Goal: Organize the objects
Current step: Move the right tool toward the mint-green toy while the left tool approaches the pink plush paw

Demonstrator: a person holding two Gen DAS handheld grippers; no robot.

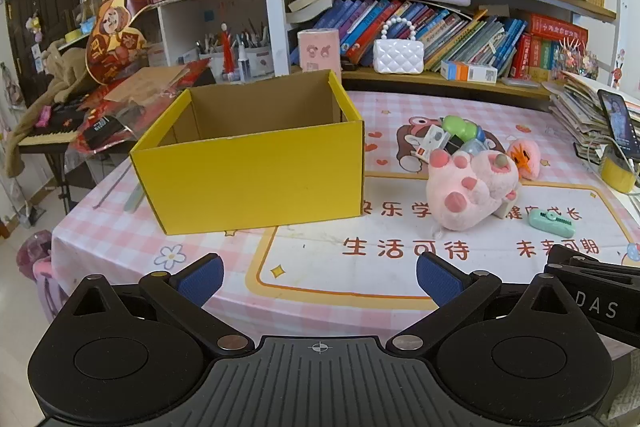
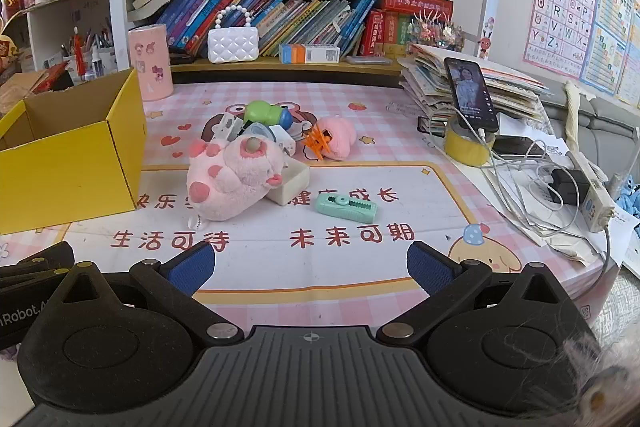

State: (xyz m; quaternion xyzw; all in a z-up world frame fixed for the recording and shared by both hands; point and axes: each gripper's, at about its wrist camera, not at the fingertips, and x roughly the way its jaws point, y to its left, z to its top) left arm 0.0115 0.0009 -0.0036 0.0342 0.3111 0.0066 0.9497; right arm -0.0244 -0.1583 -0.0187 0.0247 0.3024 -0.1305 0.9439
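Note:
An open, empty yellow cardboard box [image 1: 256, 167] stands on the pink checked table; it shows at the left of the right wrist view [image 2: 68, 163]. To its right lies a pile: a pink plush pig [image 1: 472, 187] [image 2: 232, 179], a small pink plush with orange clip [image 2: 336, 139], a green toy [image 2: 264, 113], a white box [image 2: 290, 185] and small white items. A mint green stapler-like tool [image 1: 552, 223] [image 2: 346, 207] lies apart in front. My left gripper [image 1: 320, 277] is open and empty before the box. My right gripper [image 2: 312, 267] is open and empty before the pile.
A bookshelf [image 1: 440, 79] with books and a white handbag [image 2: 234, 45] runs along the back. A pink cylinder [image 2: 152, 63] stands behind the box. At right are a stack of books, a phone [image 2: 472, 95] on a yellow tape roll, and tangled cables with a charger [image 2: 560, 187].

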